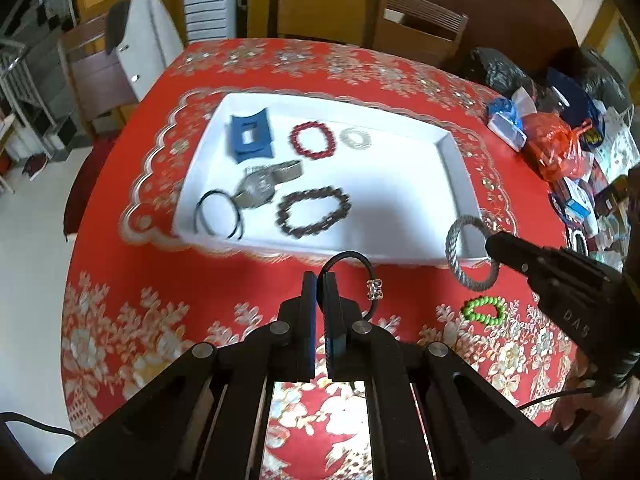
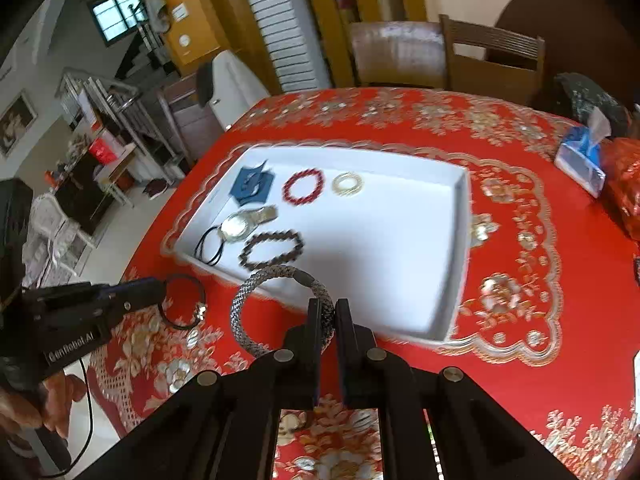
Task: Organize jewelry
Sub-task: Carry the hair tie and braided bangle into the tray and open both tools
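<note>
Braided grey bangle [image 2: 280, 308] pinched in right tongs [image 2: 325, 312], black charm cord [image 1: 352, 276] in left tongs [image 1: 319, 292]; both light, limp, cord-gripped, near white tray [image 1: 452, 160] on bench

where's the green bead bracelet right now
In the left wrist view, the green bead bracelet lies on the red tablecloth at lower right, outside the white tray, just below the right gripper.

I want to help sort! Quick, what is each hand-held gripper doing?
Left hand-held gripper: closed, holding the black cord bracelet.
Right hand-held gripper: closed, holding the grey braided bracelet.
</note>
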